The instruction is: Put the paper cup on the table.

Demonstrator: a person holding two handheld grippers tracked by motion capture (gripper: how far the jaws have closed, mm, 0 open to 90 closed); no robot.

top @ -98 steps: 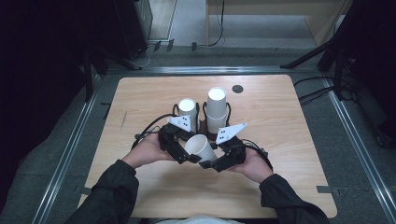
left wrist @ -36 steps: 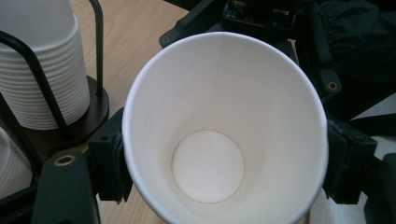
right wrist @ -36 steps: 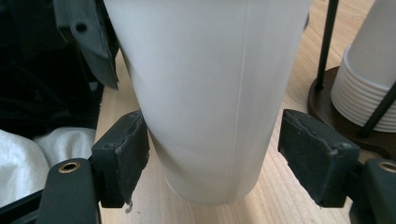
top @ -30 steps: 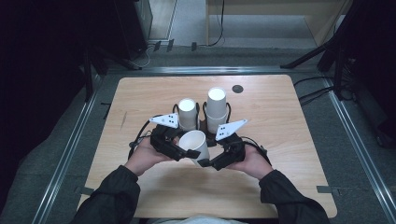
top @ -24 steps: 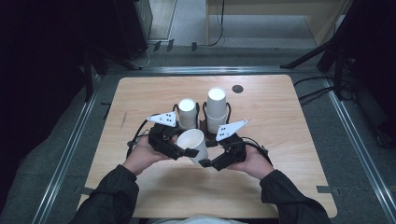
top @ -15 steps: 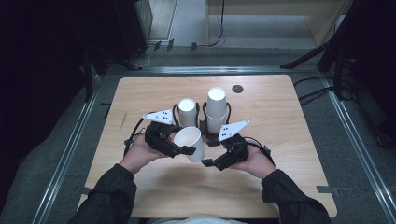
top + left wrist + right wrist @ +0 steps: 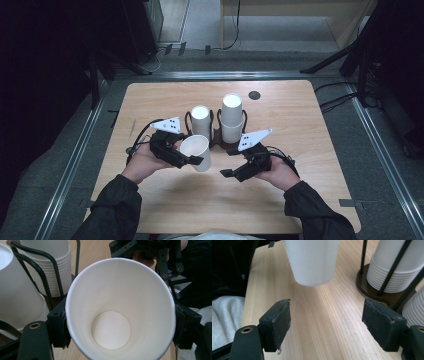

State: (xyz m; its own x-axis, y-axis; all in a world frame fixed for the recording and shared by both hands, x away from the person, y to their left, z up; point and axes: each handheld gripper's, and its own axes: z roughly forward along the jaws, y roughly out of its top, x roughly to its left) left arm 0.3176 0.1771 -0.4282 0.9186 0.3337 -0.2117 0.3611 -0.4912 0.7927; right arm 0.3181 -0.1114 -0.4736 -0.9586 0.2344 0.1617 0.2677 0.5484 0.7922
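Since the earlier frame my grippers have come apart: right jaws are off the cup, left carries it leftward. Left to right: bare table (image 7: 150,100) edge, free wood all around. Left gripper (image 7: 192,159), forearm angled inward, clamps one paper cup (image 7: 196,151) by its sides, tilted, mouth toward me, above the table. Two cup stacks (image 7: 201,120) in the wire holder just behind. Right gripper (image 7: 231,172) spread wide, empty, pointing at the cup.

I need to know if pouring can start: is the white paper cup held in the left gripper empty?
Empty. The left gripper view looks straight into the white paper cup and shows its bare, dry bottom.
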